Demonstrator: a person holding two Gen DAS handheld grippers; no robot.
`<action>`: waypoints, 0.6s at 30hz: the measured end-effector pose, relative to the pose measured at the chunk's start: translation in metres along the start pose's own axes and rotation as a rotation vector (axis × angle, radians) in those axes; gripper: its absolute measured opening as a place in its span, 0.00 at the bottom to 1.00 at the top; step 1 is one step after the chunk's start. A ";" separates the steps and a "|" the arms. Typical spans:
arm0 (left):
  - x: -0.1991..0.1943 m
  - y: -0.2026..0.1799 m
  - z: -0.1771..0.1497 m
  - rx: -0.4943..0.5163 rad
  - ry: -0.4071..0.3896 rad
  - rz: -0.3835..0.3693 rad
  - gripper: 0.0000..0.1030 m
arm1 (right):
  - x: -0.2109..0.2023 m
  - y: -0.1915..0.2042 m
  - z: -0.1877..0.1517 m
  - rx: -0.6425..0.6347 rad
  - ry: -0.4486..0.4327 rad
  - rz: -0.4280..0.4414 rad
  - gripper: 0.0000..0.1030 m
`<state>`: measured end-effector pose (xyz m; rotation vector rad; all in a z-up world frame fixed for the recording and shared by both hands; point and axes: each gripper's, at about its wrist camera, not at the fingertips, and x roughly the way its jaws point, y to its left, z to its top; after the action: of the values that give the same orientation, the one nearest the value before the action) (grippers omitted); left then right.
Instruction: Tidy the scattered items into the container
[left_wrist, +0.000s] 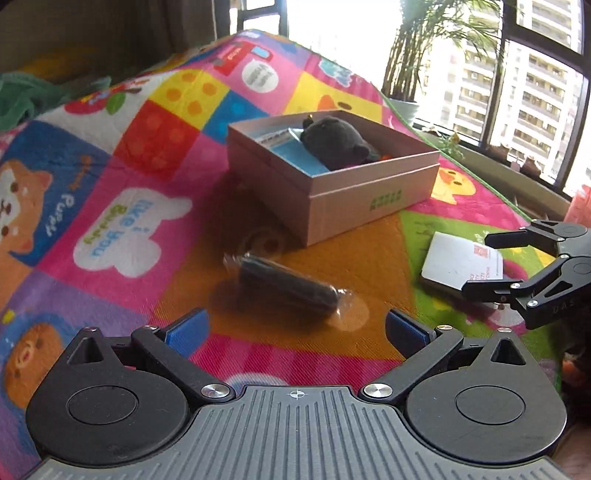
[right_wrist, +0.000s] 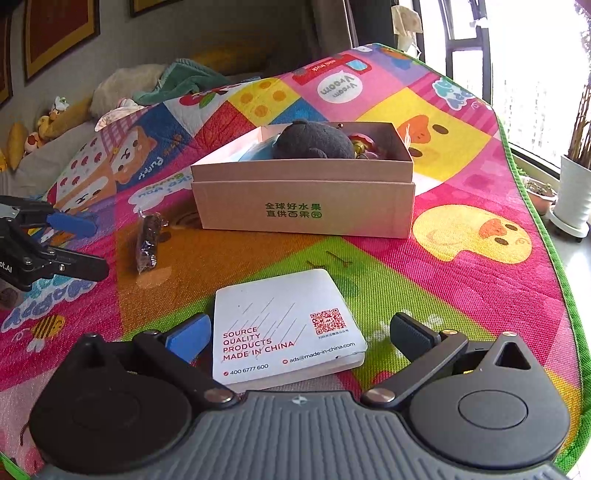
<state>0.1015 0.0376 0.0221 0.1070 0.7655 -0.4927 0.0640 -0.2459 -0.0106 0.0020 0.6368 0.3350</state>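
Both grippers lined up on the last two loose items, nothing gripped.
Left gripper (left_wrist: 295, 332) spread toward packet (left_wrist: 291, 288); right gripper (right_wrist: 299, 336) spread around pad (right_wrist: 284, 328), both on mat beside box (right_wrist: 306, 206).

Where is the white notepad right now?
The white notepad lies flat on the play mat, between the open right tongs in the right wrist view, nearer than the cardboard box.
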 end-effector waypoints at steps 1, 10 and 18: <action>0.002 0.001 -0.003 -0.020 0.009 -0.022 1.00 | 0.000 0.000 0.000 0.000 0.000 0.000 1.00; 0.028 -0.022 0.004 -0.029 0.002 -0.147 1.00 | 0.001 0.002 -0.001 -0.005 0.002 -0.004 1.00; 0.018 -0.040 0.006 0.034 -0.028 -0.201 1.00 | 0.000 -0.001 -0.002 0.007 -0.006 0.007 1.00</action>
<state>0.0979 -0.0068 0.0177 0.0549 0.7437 -0.6975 0.0633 -0.2472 -0.0121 0.0126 0.6317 0.3397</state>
